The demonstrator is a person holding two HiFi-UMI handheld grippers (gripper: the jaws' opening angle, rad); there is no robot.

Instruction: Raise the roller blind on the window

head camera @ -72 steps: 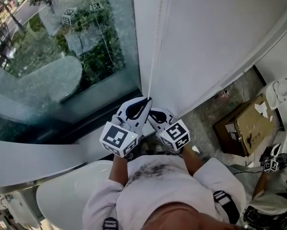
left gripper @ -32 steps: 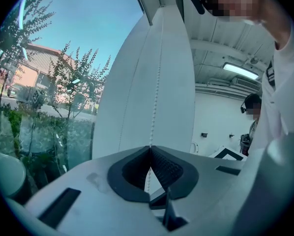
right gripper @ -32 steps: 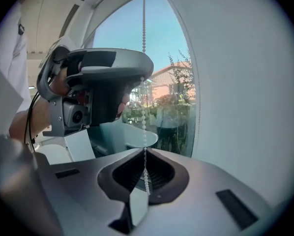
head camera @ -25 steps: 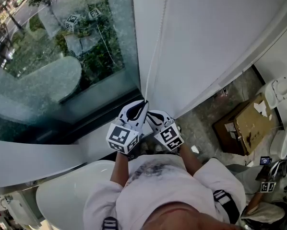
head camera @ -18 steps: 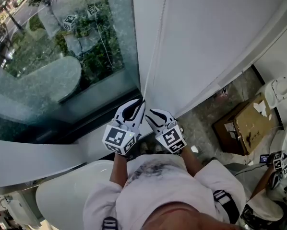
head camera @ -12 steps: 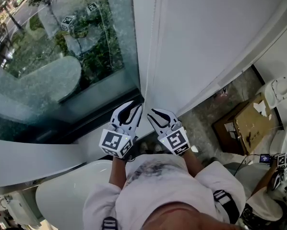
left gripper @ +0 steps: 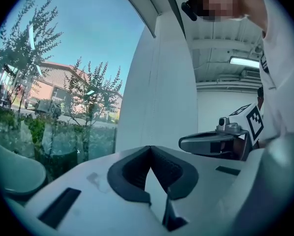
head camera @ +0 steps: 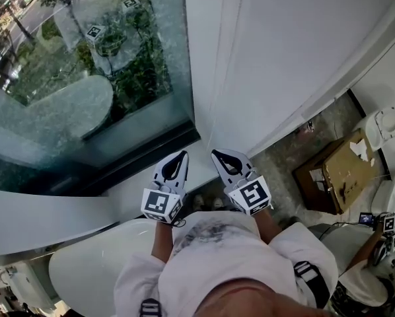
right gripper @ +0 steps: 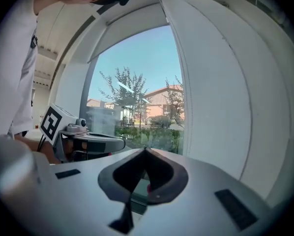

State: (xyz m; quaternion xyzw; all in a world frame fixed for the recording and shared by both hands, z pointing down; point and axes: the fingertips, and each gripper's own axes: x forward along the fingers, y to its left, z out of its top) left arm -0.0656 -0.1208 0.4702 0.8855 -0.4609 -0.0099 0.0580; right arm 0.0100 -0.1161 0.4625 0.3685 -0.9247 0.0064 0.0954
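**Both grippers clenched empty, short of the pull cord**

The left gripper (head camera: 181, 154) and right gripper (head camera: 215, 154) are shown side by side, jaws just closed on nothing. The roller blind (head camera: 296, 38) hangs lowered on the far side, right of the bare window glass (head camera: 85, 65). Its pull cord (head camera: 217, 65), faint and apparently upright, lies beyond and between both tips.

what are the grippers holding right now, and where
Cannot tell. Left gripper and right gripper are shut; the cord meets the left tips, but no grip shows.
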